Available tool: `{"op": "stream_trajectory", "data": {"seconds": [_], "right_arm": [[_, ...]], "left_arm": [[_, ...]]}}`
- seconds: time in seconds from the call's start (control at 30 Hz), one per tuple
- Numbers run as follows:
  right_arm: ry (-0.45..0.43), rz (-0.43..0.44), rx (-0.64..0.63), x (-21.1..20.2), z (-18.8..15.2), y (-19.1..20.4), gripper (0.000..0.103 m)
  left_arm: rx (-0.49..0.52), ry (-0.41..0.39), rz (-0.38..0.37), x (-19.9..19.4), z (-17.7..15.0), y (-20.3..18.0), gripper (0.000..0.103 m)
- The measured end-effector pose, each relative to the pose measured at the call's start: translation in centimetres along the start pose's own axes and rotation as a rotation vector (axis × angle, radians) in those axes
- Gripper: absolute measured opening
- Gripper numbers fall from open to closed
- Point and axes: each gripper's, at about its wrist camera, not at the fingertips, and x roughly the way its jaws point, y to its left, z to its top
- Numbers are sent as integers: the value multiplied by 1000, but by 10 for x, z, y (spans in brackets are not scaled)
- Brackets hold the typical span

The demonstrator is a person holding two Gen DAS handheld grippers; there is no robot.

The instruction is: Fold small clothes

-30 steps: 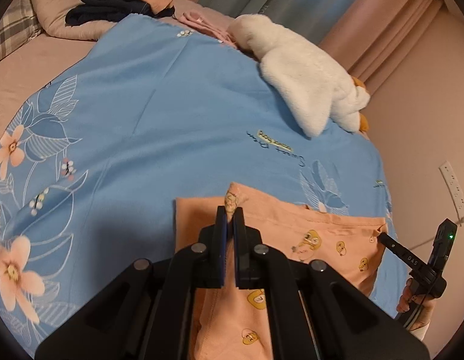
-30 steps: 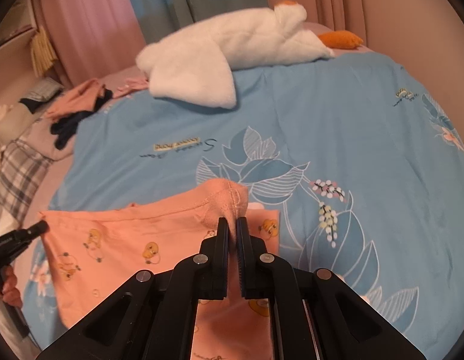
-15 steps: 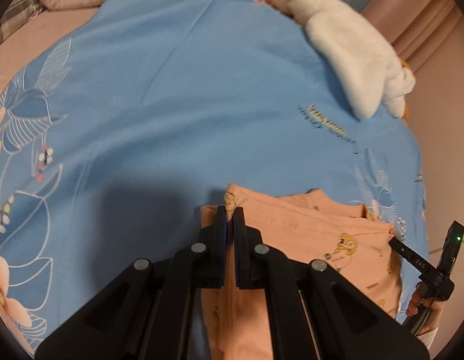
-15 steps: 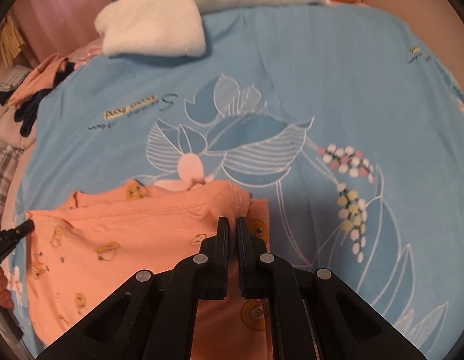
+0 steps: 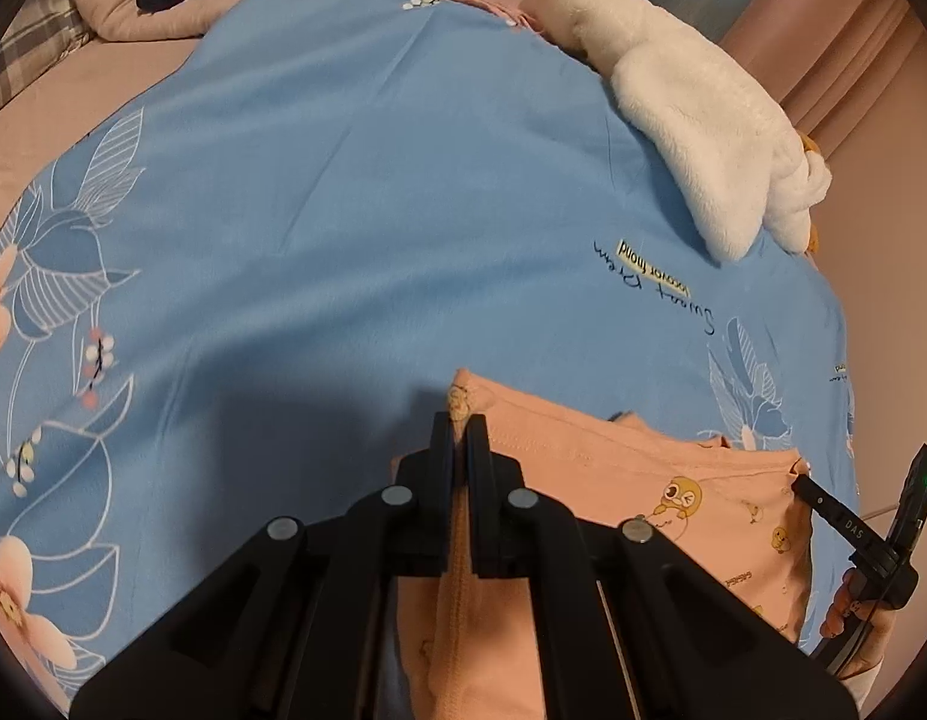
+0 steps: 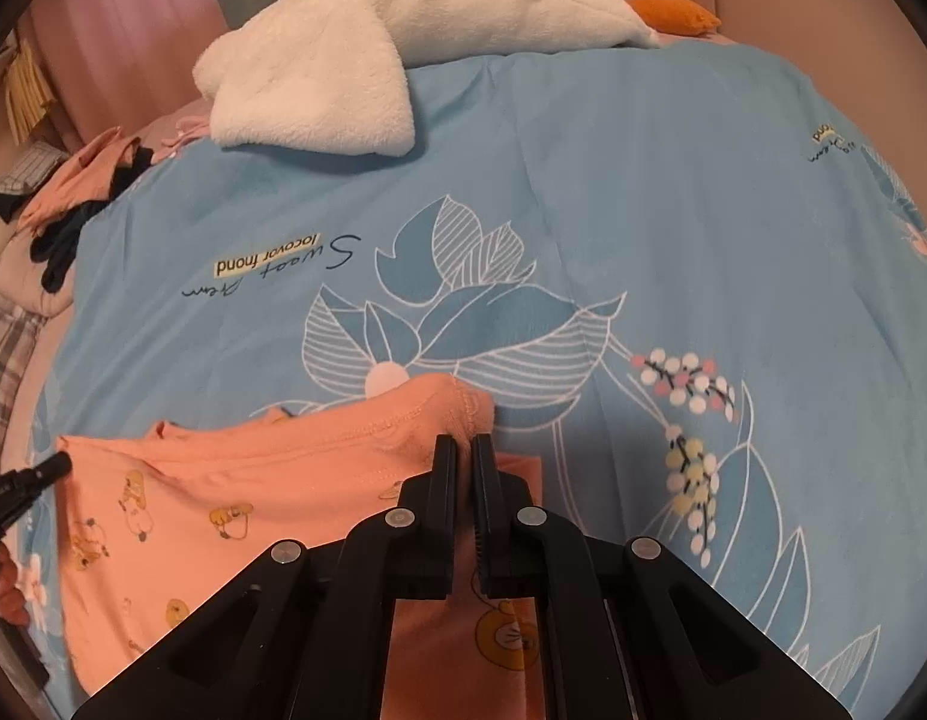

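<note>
Left gripper point(image 5: 460, 427): jaws clamped together on one corner of the orange garment point(image 5: 631, 480), a nub of hem poking out above the tips. Pointing steeply down toward the bed.

Right gripper point(image 6: 462, 447): likewise clamped on the opposite corner of the same hemmed edge, cloth bunching just beyond the tips. Its black tip is also showing at the right of the left wrist view, with part of the person's hand point(image 5: 847, 606) gripping the handle.

Orange garment point(image 6: 235, 480): small, duck-printed, lying on the blue quilt point(image 5: 373, 180) at the near edge of the bed. The pinched edge is stretching straight between the two grippers and is lying over a lower layer of the same cloth, whose corner is peeking out beside the right gripper. Judged: a first fold is being laid down, edge over body, and is nearly seated; the corners are not yet released.

Remaining, as judged: letting go, smoothing, probably one further fold to make a compact packet, then setting it aside.

Loose clothes point(image 6: 73, 192): an orange and dark heap lying well apart at the far side of the bed, beside a pillow point(image 5: 139, 6); apparently unfolded, so more pieces seem to be waiting.

Plush toy point(image 6: 403, 18): white, with an orange part, lying across the far end of the quilt, well clear of the work.
</note>
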Motion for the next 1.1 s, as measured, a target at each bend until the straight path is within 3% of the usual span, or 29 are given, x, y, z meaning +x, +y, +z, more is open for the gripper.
{"op": "stream_trajectory", "data": {"seconds": [0.33,0.7,0.77,0.8,0.83,0.87,0.93,0.97,1.1], "right_arm": [[63,-24,15,39,-1,-3,6],[59,-74,-22,42,0,3,6],[59,-90,-41,38,-1,6,13],[55,-100,-50,33,-2,7,17],[50,-101,-50,28,-3,7,31],[45,-99,-42,20,-4,7,53],[25,-73,-17,5,-9,3,68],[14,-47,-2,-4,-11,0,68],[21,65,96,-32,-32,-20,68]], "left_arm": [[-11,73,51,44,-2,12,4],[26,64,63,41,-4,8,13],[2,70,73,34,-6,9,30],[-11,73,70,29,-7,10,45],[-21,73,59,23,-8,11,51],[-33,68,37,15,-11,12,59],[-46,66,0,0,-18,15,69],[-52,70,-15,-7,-23,16,77],[-52,111,-77,-24,-48,19,79]]}}
